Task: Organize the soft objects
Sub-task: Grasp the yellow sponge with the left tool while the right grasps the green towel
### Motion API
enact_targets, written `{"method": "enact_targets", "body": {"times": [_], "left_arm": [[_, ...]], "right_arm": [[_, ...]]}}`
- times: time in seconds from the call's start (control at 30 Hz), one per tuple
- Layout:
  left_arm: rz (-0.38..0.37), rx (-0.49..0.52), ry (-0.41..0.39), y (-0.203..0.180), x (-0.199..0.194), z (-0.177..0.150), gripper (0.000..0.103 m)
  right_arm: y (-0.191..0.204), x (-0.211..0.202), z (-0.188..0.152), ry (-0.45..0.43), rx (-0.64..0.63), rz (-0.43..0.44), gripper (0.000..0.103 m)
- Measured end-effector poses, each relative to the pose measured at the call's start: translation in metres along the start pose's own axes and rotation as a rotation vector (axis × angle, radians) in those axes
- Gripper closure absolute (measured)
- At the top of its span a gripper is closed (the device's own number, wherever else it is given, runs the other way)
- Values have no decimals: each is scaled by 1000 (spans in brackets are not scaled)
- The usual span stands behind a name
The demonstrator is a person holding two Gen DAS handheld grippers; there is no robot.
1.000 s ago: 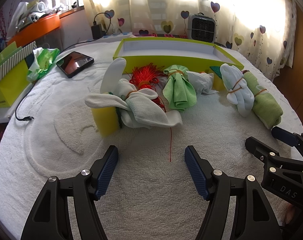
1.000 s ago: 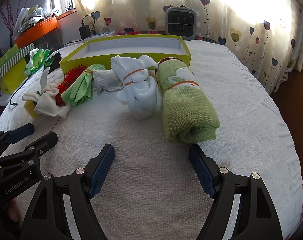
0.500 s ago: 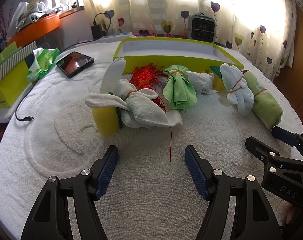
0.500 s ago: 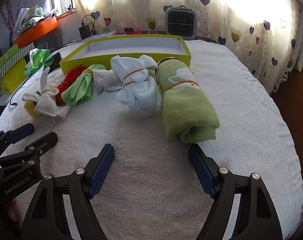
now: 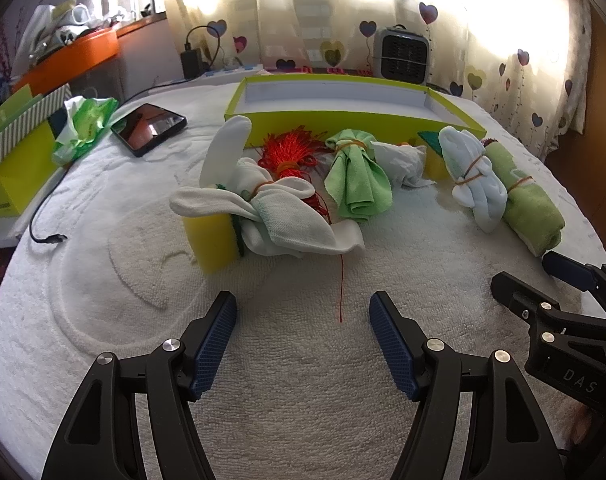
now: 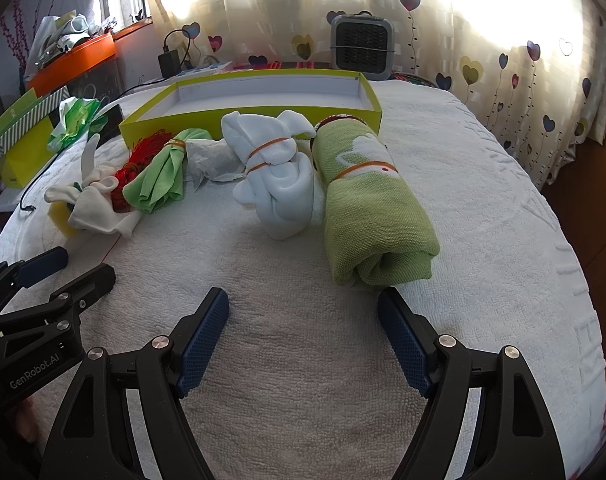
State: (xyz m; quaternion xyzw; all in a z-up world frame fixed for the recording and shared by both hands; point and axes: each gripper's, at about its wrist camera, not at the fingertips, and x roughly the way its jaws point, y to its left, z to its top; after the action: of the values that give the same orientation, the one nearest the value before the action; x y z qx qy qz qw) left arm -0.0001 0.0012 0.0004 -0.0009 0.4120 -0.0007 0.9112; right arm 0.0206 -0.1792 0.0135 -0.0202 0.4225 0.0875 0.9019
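Low over the white towel (image 5: 303, 400), left tongs (image 5: 303, 312) wide, empty, right tongs (image 6: 303, 308) wide beside green roll (image 6: 367, 216).

This is a room in a home, likely a bedroom. A soft white towel cover (image 5: 303, 380) spreads over a bed or table. Far back hang curtains with hearts (image 6: 503, 60), sun shining through. A small heater (image 6: 361, 46) sits there. On the left are a charger (image 5: 191, 62), a tablet (image 5: 149, 128) and an orange shelf of clutter (image 5: 73, 54).
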Motion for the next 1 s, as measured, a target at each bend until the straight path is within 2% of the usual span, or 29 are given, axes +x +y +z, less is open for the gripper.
{"method": "enact_targets", "body": {"times": [0.17, 0.37, 0.53, 0.67, 0.8, 1.0], "left_arm": [[-48, 30, 13, 5, -5, 4, 35], [-98, 10, 31, 19, -6, 4, 35], [-107, -60, 17, 42, -11, 10, 35], [-84, -122, -7, 67, -15, 18, 35], [-77, -161, 9, 83, -9, 23, 35], [-77, -166, 39, 86, 8, 31, 35]], "right_arm": [[-9, -4, 1, -11, 17, 51, 26], [-23, -15, 5, -57, 22, 34, 26], [-32, -17, 14, -76, 19, 9, 26], [-39, -16, 23, -82, 19, -9, 26], [-47, -11, 30, -76, 45, -7, 26], [-52, -2, 36, -54, 56, 1, 26]]}}
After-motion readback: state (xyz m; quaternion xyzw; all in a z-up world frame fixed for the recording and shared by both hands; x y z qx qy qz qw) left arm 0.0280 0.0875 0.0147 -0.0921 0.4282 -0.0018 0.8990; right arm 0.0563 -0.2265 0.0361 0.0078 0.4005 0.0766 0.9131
